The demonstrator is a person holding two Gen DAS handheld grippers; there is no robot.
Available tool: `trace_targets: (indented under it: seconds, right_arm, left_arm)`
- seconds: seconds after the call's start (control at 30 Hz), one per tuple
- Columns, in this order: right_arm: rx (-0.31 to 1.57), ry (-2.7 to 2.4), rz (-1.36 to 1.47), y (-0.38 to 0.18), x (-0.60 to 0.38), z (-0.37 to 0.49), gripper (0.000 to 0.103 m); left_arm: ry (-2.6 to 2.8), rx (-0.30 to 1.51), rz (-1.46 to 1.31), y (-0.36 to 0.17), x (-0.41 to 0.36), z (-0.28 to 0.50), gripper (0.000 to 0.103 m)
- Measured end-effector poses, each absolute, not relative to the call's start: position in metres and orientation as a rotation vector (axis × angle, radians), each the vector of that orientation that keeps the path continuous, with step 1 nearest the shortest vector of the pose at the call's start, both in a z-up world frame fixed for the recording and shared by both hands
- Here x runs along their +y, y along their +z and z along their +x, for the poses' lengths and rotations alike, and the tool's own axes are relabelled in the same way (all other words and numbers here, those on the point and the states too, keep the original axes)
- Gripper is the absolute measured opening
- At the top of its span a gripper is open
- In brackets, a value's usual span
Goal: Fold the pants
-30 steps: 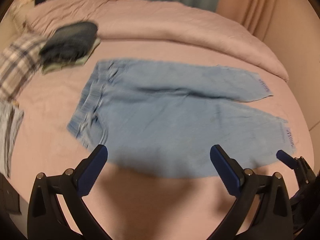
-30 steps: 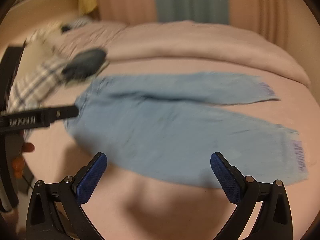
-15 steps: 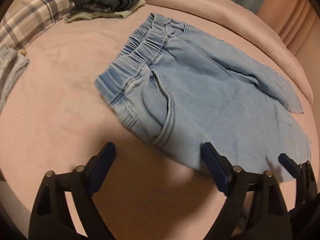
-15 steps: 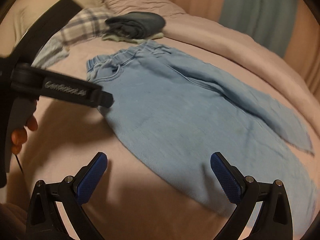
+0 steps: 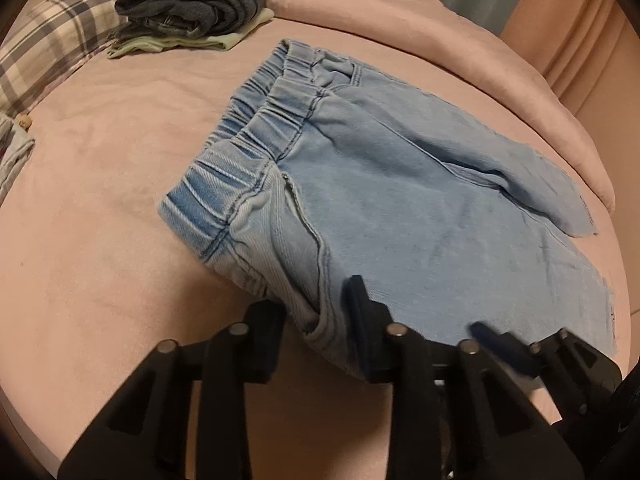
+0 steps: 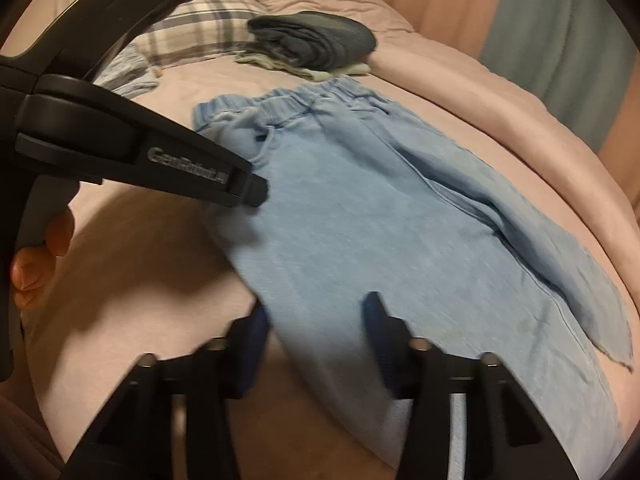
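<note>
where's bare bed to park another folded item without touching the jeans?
Widest bare pink sheet: left of the jeans' waistband, bordered by the plaid pillow and folded dark stack. Narrower strip between stack and waistband. Crowded along the near jeans edge, where left tongs and right tongs straddle it.

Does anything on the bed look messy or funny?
Mostly no. The light blue jeans lie flat on the pink bed, but the two legs splay apart at the hems, and the hems look raggedly cut. The dark folded jeans sit neatly on a pale green garment.
</note>
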State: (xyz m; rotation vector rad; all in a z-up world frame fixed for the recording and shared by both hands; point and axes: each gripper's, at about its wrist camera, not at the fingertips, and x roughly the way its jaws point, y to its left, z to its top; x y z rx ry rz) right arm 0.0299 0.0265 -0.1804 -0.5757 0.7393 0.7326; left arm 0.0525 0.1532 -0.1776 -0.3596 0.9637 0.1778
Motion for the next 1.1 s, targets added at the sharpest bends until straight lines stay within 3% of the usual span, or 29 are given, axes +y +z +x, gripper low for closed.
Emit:
trace_targets:
  seconds: [0.03, 0.1, 0.47, 0.67, 0.77, 1.0, 1.1]
  right_arm:
    - [0.742, 0.75, -0.575, -0.18, 0.028, 0.028, 0.024]
    - [0.749, 0.769, -0.573, -0.18, 0.03, 0.026, 0.017]
    - [0.803, 0.794, -0.494, -0.176, 0.028, 0.022, 0.015]
    - [0.849, 0.852, -0.297, -0.155, 0.007, 0.031, 0.026]
    - [0.822, 0.81, -0.237, -0.142, -0.009, 0.038, 0.04]
    - [0.874, 0.599, -0.227, -0.15, -0.041, 0.074, 0.041]
    - [1.0, 0.522, -0.252, -0.18, -0.06, 0.083, 0.041]
  left_arm:
    - [0.178, 0.963, -0.35, -0.177, 0.152, 0.052, 0.026]
    - [0.179, 0.959, -0.339, -0.175, 0.151, 0.049, 0.025]
    - [0.191, 0.967, -0.322, -0.168, 0.15, 0.034, 0.027]
    - [0.23, 0.93, -0.225, -0.151, 0.143, 0.019, 0.035]
    - [0.254, 0.895, -0.186, -0.142, 0.142, 0.017, 0.042]
    - [0.204, 0.835, -0.12, -0.136, 0.132, 0.042, 0.045]
    - [0.152, 0.945, -0.066, -0.167, 0.124, 0.067, 0.046]
